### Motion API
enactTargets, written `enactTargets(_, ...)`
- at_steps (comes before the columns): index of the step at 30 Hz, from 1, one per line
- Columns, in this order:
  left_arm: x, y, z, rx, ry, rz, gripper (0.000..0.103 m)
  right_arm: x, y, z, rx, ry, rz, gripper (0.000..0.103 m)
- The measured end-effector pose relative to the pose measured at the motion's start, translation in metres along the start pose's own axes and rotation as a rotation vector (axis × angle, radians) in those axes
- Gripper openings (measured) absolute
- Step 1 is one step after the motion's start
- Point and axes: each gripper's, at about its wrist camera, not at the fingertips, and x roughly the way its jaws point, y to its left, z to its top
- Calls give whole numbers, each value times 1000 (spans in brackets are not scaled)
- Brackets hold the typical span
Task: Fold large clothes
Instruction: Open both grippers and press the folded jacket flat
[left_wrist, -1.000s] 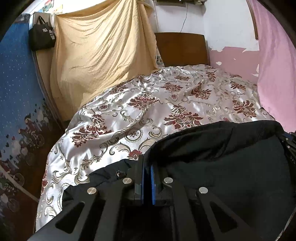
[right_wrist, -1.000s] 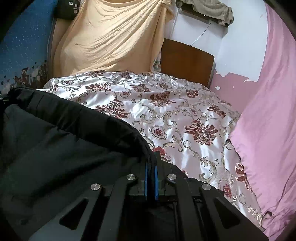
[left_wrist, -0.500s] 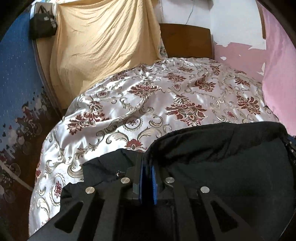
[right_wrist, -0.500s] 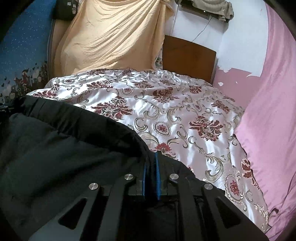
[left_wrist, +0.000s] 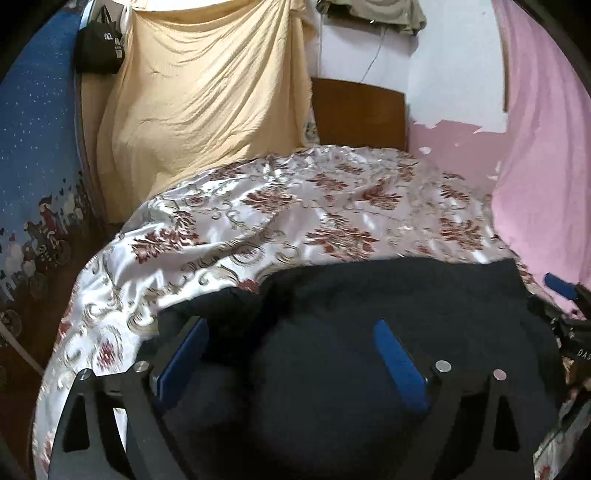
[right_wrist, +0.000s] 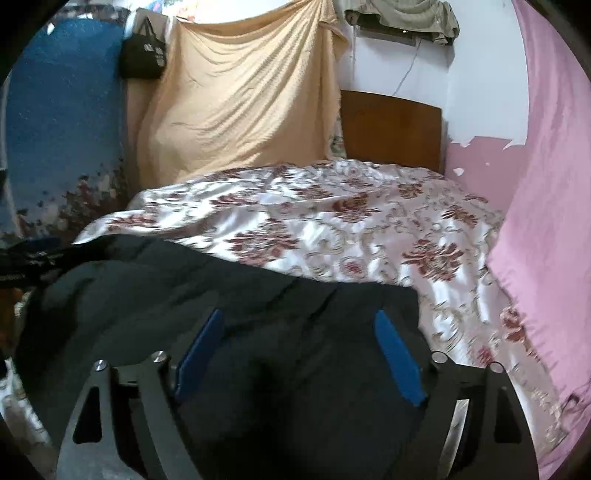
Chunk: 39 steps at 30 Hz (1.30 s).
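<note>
A large black garment (left_wrist: 388, 306) lies on the near end of a bed with a floral satin cover (left_wrist: 295, 221). It also shows in the right wrist view (right_wrist: 184, 280). My left gripper (left_wrist: 291, 332) is open, its blue pads spread wide above the garment's left part. My right gripper (right_wrist: 299, 328) is open too, spread over the garment's right part. Neither holds the cloth. The right gripper's blue tip (left_wrist: 559, 286) shows at the right edge of the left wrist view.
A wooden headboard (right_wrist: 391, 129) stands at the far end. A tan cloth (right_wrist: 240, 103) hangs at the back left with a black bag (right_wrist: 144, 51) beside it. A pink curtain (right_wrist: 546, 221) hangs along the right. A blue patterned cloth (left_wrist: 33, 166) is on the left.
Both grippers were shut on the black garment's edge and have opened wide, letting it go. The garment has dropped flat on the bed. Both cameras have tilted up.
</note>
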Motion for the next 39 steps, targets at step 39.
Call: enactTargets(39, 106, 34, -13, -154, 120, -74, 103, 123, -22, -32, 159, 155, 99, 100)
